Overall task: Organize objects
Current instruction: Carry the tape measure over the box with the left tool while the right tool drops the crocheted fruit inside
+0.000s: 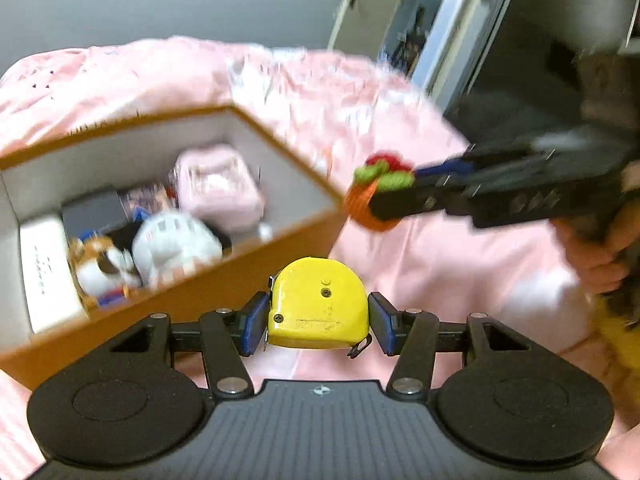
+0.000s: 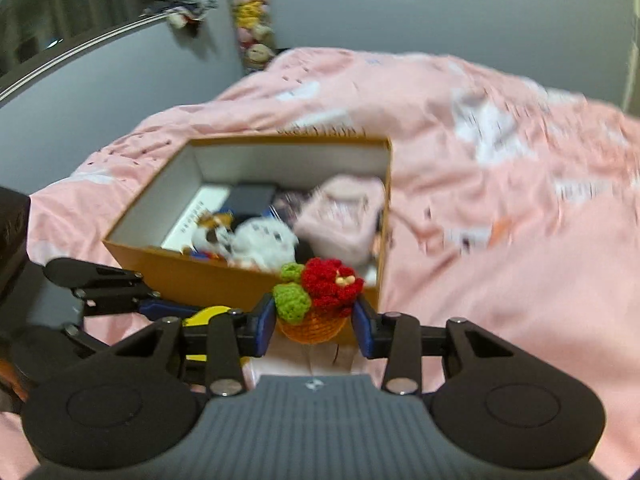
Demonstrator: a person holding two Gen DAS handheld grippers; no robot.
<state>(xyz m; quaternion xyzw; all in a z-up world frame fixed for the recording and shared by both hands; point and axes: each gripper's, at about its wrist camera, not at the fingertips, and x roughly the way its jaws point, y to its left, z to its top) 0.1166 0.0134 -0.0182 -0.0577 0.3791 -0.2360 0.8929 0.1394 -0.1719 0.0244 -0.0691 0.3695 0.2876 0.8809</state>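
Note:
My left gripper [image 1: 318,322] is shut on a yellow tape measure [image 1: 318,304], held above the pink bedspread just in front of an open orange box [image 1: 192,294]. My right gripper [image 2: 316,322] is shut on a crocheted flower pot [image 2: 316,300] with red flowers, green leaves and an orange base, near the box's front right corner [image 2: 378,296]. In the left wrist view the right gripper [image 1: 370,192] and the pot [image 1: 378,188] come in from the right. In the right wrist view the left gripper [image 2: 168,308] and a bit of the tape measure [image 2: 204,314] show at lower left.
The box [image 2: 248,276] has white inner walls and holds plush toys [image 1: 176,242], a pink pouch [image 1: 218,186], a dark case and a white carton [image 1: 46,276]. The pink bedspread [image 2: 500,200] lies all around it. A grey wall, a shelf of plush toys [image 2: 252,20] and a door stand behind.

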